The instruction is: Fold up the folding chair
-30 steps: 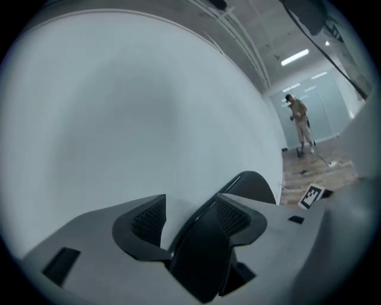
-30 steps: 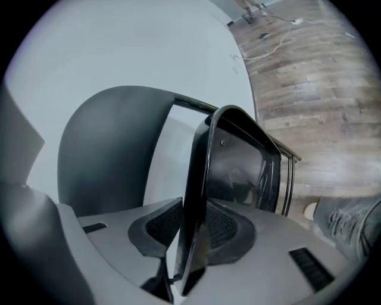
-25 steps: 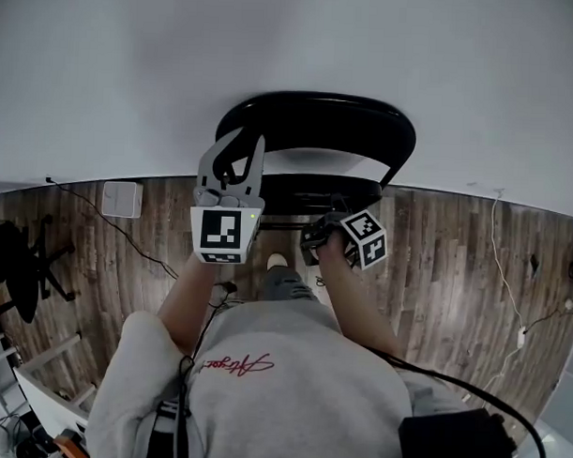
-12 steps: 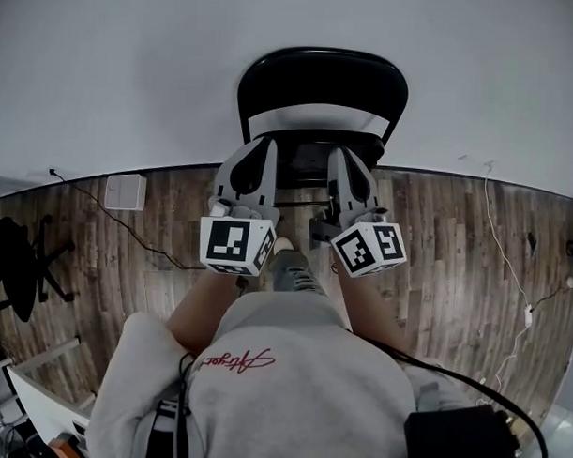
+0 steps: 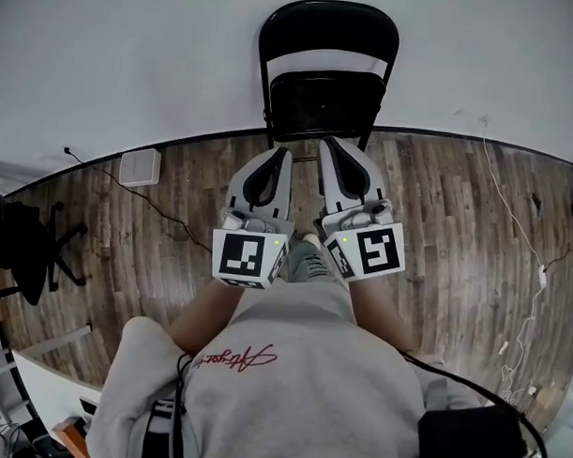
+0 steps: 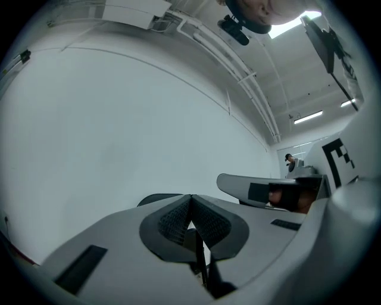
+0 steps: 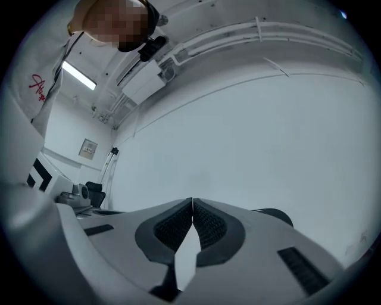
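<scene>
The black folding chair (image 5: 327,84) stands upright against the white wall, straight ahead of both tools and clear of them. Its seat looks tipped flat to the backrest. The left tool (image 5: 279,155) and right tool (image 5: 329,146) sit side by side, equally near, each pressed together on nothing.

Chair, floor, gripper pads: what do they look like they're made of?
Folding chair: black, thin bent outline suggests painted metal tube; the seat panel has a slight sheen, metal or vinyl, can't tell.
Floor: brown planks with visible grain and seams; real wood or laminate is unclear.
Gripper pads: dark with a fine ridged texture, probably rubber, set in matte grey shells that look like plastic.
</scene>
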Tool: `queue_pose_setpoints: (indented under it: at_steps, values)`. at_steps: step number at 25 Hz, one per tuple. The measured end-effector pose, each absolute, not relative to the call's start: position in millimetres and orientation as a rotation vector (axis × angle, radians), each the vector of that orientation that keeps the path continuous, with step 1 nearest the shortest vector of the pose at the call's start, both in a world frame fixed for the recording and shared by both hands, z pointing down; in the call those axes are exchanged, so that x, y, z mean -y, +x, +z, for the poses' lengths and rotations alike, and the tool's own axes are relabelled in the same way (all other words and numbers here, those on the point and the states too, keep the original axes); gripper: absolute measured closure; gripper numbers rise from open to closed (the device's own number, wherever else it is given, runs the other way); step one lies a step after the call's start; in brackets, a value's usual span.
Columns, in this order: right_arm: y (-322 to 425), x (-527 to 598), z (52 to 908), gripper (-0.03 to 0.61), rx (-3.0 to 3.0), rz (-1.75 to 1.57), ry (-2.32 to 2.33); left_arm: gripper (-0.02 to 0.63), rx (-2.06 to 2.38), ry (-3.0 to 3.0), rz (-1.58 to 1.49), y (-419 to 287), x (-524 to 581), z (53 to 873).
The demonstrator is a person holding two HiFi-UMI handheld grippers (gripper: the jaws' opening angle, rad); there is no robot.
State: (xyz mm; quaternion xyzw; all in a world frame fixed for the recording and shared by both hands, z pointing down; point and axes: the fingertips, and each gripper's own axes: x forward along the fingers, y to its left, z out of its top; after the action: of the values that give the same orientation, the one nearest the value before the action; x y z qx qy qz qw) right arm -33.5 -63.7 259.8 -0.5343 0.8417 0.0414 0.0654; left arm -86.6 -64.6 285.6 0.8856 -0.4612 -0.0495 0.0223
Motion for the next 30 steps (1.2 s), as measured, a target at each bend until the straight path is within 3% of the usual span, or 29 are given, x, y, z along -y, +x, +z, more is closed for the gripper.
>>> queue_pose_setpoints:
  at_steps: [11,30]
  values:
    - [-11.0,-13.7,263.0,0.561,-2.575,0.084,-1.630,0.598,1.403,2.732,-0.178,-69.4,1.8,279.1]
    - [13.2,-39.2,258.4,0.562,-2.522,0.107,-1.673,0.598,1.397,2.806,-0.167,-44.3,-22.3,265.3]
